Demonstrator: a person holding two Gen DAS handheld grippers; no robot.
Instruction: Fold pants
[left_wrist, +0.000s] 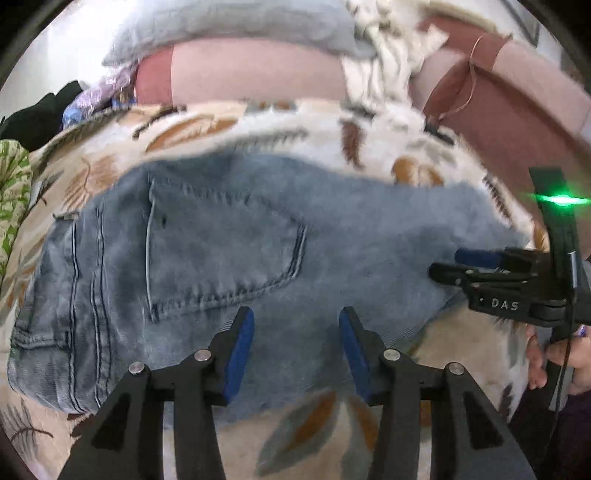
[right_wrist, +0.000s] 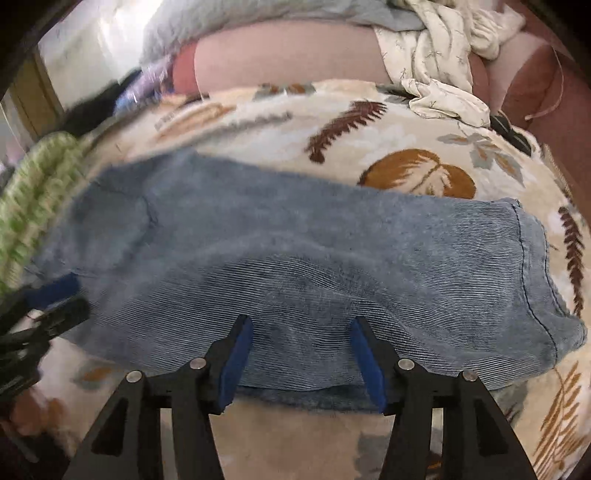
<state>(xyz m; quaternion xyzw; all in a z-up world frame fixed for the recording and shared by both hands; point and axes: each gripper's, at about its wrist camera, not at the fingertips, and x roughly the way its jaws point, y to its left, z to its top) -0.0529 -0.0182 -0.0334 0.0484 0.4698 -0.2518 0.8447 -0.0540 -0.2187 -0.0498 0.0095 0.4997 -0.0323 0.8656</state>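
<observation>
Blue jeans (left_wrist: 229, 251) lie flat on a leaf-patterned blanket (left_wrist: 207, 125), waistband and back pocket (left_wrist: 221, 251) to the left, legs stacked toward the right. My left gripper (left_wrist: 296, 332) is open and empty over the near edge below the pocket. My right gripper (right_wrist: 301, 343) is open and empty over the near edge of the legs (right_wrist: 295, 258), with the hem (right_wrist: 532, 273) at the right. The right gripper also shows in the left wrist view (left_wrist: 480, 266), and the left gripper in the right wrist view (right_wrist: 48, 306).
The blanket (right_wrist: 369, 129) covers a bed. A pink cushion (left_wrist: 258, 70), a grey blanket (left_wrist: 229, 26) and white crumpled cloth (right_wrist: 443, 55) lie at the back. Green patterned fabric (right_wrist: 33, 199) and dark clothes (left_wrist: 37, 110) sit at the left.
</observation>
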